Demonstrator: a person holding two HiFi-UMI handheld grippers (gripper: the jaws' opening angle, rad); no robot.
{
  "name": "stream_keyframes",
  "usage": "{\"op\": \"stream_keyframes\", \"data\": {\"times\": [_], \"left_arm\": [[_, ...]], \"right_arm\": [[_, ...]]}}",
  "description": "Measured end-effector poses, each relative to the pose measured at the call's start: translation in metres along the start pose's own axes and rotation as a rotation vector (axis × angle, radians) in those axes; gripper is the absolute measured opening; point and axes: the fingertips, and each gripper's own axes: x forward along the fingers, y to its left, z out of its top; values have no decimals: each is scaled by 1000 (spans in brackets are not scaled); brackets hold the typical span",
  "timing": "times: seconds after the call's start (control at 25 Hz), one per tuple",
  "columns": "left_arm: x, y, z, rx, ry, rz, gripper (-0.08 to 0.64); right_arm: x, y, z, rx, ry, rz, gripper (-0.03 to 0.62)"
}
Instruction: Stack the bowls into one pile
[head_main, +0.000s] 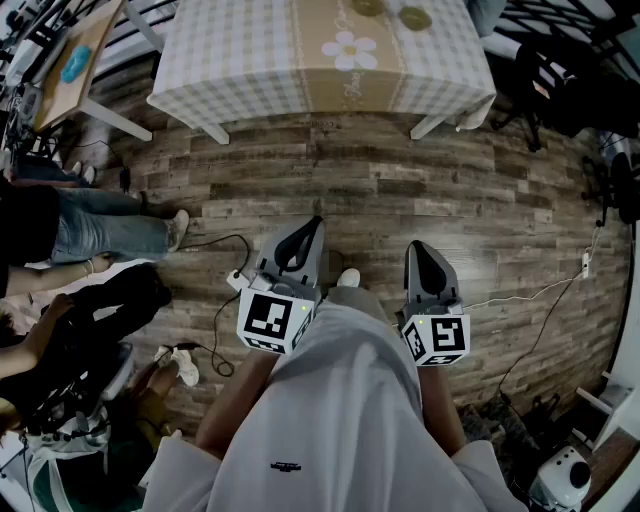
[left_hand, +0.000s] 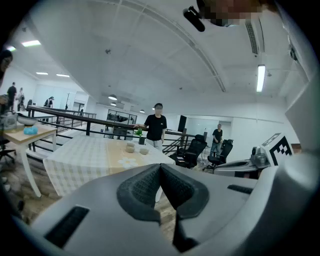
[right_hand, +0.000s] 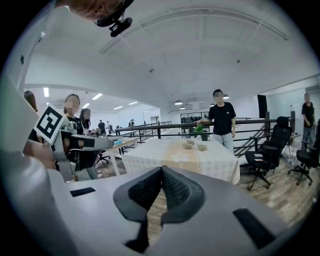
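Small pale bowls (right_hand: 187, 146) (right_hand: 202, 147) stand apart at the far end of a checked-cloth table (right_hand: 150, 157), a third (right_hand: 190, 142) just behind them. In the left gripper view the bowls (left_hand: 131, 148) (left_hand: 144, 150) show on the same table (left_hand: 85, 160). The head view catches two bowls (head_main: 367, 6) (head_main: 415, 17) at the top edge. My left gripper (head_main: 318, 224) and right gripper (head_main: 415, 248) hang at waist height over the wooden floor, well short of the table. Both are shut with nothing between the jaws (left_hand: 160, 166) (right_hand: 162, 169).
A person in a black shirt (right_hand: 220, 120) stands behind the table by a railing. Office chairs (right_hand: 267, 155) are at the right. People sit at the left (head_main: 70, 300), next to a wooden side table (head_main: 75, 60). Cables (head_main: 215, 300) trail on the floor.
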Motion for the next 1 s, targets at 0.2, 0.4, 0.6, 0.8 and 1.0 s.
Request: {"op": "stream_keyframes", "data": {"times": [0.2, 0.4, 0.6, 0.8, 1.0], "left_arm": [[-24, -18, 4, 17, 65, 20, 18], [-1, -34, 12, 37, 47, -41, 18], [8, -49, 21, 43, 47, -59, 18], [18, -75, 16, 46, 61, -64, 18], [27, -100, 12, 38, 62, -51, 18]], "right_arm": [[0, 21, 1, 59, 7, 55, 34], [4, 9, 13, 64, -32, 24, 34], [-8, -2, 17, 78, -30, 20, 34], [-23, -14, 24, 62, -74, 55, 34], [-35, -28, 23, 16, -81, 104, 35]]}}
